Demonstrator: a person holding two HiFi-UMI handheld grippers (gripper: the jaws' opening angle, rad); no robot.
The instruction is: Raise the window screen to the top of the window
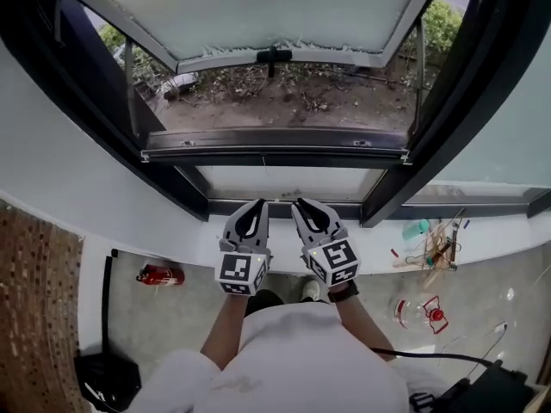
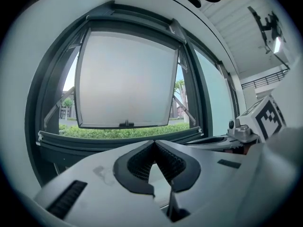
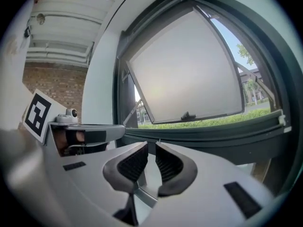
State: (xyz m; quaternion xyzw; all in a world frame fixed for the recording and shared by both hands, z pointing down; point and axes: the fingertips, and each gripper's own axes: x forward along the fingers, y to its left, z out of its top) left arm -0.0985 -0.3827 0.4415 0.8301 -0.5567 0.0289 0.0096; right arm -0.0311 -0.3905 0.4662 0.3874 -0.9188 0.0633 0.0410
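The left gripper (image 1: pixel 256 205) and right gripper (image 1: pixel 303 205) are held side by side, just apart, with their tips over the inner edge of the window frame (image 1: pixel 284 208). In its own view the left gripper (image 2: pixel 154 144) has its jaws shut tip to tip, with nothing between them. The right gripper (image 3: pixel 151 148) shows a narrow slit between its pads, also with nothing in it, so it is barely open.

Beyond the tips lies the pale sill (image 1: pixel 288 181). At its far edge a dark bar (image 1: pixel 275 138) with a pale rail runs across the bottom of the opening. This seems to be the screen's pull bar, sitting low, though no mesh can be made out in any view. Neither gripper touches it.

The frosted sash (image 1: pixel 275 11) is swung outward above the bar, with a black handle (image 1: pixel 274 57) at the middle of its lower edge. Bare ground (image 1: pixel 284 97) shows in the gap under it.

From the left gripper view the bar (image 2: pixel 118 137) crosses just above the jaws, with grass behind it. On the floor to the person's left lies a red object (image 1: pixel 159 274).
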